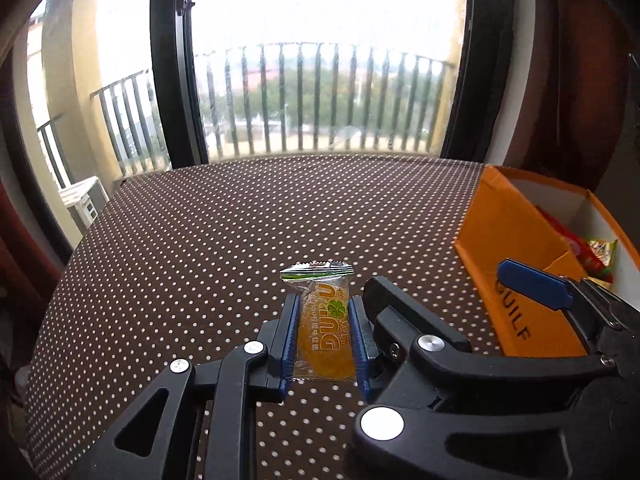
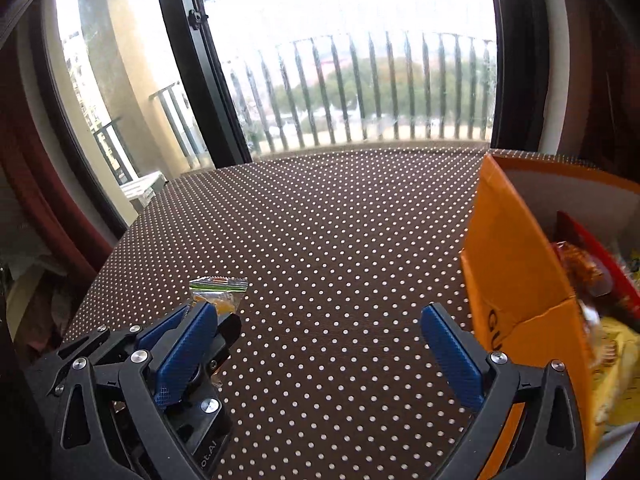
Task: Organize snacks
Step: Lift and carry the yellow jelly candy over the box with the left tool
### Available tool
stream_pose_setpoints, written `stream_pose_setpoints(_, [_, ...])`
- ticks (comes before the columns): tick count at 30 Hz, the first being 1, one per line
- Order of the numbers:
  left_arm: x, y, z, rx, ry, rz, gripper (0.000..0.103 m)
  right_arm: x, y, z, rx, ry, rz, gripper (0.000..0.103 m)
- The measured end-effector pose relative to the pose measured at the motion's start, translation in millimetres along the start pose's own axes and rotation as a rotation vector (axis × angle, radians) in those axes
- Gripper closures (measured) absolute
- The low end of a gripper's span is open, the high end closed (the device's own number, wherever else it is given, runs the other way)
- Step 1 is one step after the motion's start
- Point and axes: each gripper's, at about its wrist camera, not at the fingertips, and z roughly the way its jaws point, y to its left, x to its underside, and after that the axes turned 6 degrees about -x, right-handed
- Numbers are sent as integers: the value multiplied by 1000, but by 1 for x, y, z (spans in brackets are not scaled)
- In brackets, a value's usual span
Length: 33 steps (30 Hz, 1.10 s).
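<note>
step: pick | left gripper [image 1: 324, 340] clenched on orange candy packet [image 1: 325, 332] | right gripper [image 2: 320, 356] spread, empty | next: likely carry packet into orange box [image 1: 516, 248]

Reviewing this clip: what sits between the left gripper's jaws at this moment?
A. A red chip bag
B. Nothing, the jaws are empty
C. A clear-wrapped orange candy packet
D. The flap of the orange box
C: in the left wrist view the left gripper has its blue pads against both sides of the orange candy packet, while the orange box stands apart on the right.
</note>
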Motion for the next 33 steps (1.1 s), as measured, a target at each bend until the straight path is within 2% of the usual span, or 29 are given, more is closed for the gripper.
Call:
stream_pose_setpoints(6, [-6,-13,-35,17,-57,6,81,-8,-2,-36,10,-50,-36,0])
stream_pose_setpoints(19, [-28,-51,-84,70,-169,30,81,-24,-18,-94,53,-160,-64,1])
stream_pose_setpoints(25, [-39,-83,-97,119,-218,74,81,-32,-33,-116,102,-203,-72,1])
stream_pose_setpoints(33, [-53,-123,-94,183,-235,139,80,-35,-66,-135,156,-247,-19,1])
